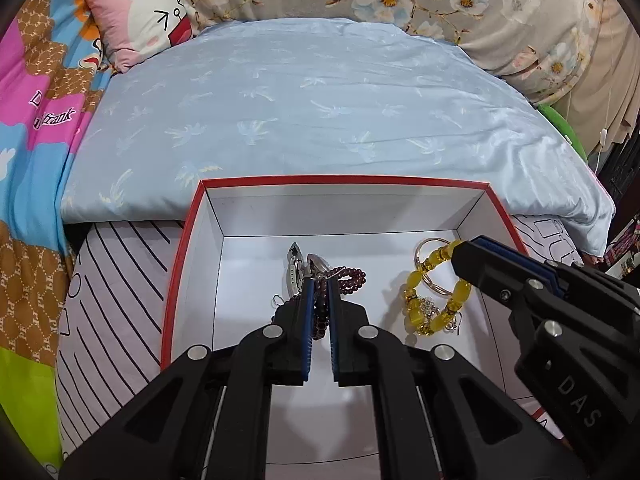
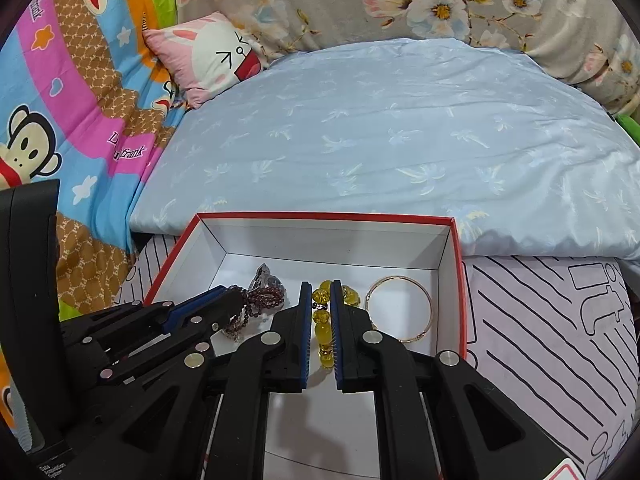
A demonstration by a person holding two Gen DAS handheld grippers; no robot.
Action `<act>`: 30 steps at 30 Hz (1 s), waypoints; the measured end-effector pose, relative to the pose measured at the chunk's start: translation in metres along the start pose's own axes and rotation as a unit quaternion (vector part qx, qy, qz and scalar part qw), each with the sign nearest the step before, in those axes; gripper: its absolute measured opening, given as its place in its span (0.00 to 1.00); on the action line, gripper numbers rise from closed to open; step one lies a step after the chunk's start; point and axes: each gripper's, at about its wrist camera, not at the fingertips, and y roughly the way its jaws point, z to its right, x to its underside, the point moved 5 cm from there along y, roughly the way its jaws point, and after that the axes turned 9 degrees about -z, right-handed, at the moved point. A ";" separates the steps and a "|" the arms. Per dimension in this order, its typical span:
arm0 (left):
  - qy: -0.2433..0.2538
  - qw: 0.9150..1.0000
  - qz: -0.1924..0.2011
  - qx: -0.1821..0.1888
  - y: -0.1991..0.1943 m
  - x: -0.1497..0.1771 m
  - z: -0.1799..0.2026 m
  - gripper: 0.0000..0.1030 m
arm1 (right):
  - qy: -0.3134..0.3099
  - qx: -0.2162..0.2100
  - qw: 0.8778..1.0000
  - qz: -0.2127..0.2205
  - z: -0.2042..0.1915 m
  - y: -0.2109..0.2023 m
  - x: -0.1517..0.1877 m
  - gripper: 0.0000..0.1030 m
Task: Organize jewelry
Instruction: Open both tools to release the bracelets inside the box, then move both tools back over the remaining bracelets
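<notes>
A white box with a red rim [image 1: 188, 240] [image 2: 462, 280] lies on the bed and holds the jewelry. My left gripper [image 1: 320, 280] is shut on a dark red bead bracelet [image 1: 352, 278] [image 2: 266, 296], next to a silver watch [image 1: 295, 270] [image 2: 268, 276]. My right gripper [image 2: 321, 286] is shut on a yellow bead bracelet [image 1: 424, 304] [image 2: 325, 332]; it also shows in the left wrist view [image 1: 466, 246]. A thin gold bangle [image 2: 400, 308] [image 1: 430, 280] lies flat to the right. Small silver earrings [image 1: 452, 322] lie by the yellow beads.
A light blue quilt [image 1: 320, 100] [image 2: 400, 140] lies right behind the box. A pink rabbit pillow [image 1: 144, 12] [image 2: 216, 56] and a colourful cartoon blanket [image 1: 36, 120] are at the left. The box rests on a striped lilac sheet [image 2: 540, 320].
</notes>
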 end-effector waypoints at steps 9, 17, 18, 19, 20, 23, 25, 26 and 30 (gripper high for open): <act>-0.003 1.000 0.018 -0.008 -0.008 0.001 -0.002 0.42 | 0.007 0.005 1.000 0.011 0.004 -0.008 0.000 0.17; -0.006 0.999 0.025 -0.023 -0.023 0.006 -0.004 0.42 | 0.007 0.010 1.000 0.021 0.005 -0.029 0.010 0.20; -0.007 0.999 0.026 -0.021 -0.025 0.007 -0.004 0.42 | 0.006 0.010 1.000 0.021 0.005 -0.032 0.012 0.20; -0.008 0.999 0.027 -0.022 -0.028 0.008 -0.004 0.42 | 0.007 0.010 1.000 0.021 0.005 -0.034 0.014 0.20; -0.009 0.999 0.029 -0.023 -0.032 0.009 -0.004 0.42 | 0.008 0.010 1.000 0.022 0.005 -0.037 0.016 0.20; -0.005 0.999 0.034 -0.026 -0.042 0.014 -0.003 0.42 | 0.006 0.011 1.000 0.022 0.004 -0.046 0.025 0.20; -0.006 0.999 0.036 -0.025 -0.049 0.019 -0.002 0.42 | 0.006 0.008 1.000 0.021 0.003 -0.053 0.030 0.20; -0.006 0.999 0.037 -0.024 -0.053 0.022 -0.001 0.42 | 0.006 0.008 1.000 0.022 0.003 -0.055 0.033 0.20; -0.012 0.999 0.038 -0.018 -0.068 0.036 0.001 0.42 | 0.008 0.008 1.000 0.021 0.001 -0.070 0.050 0.20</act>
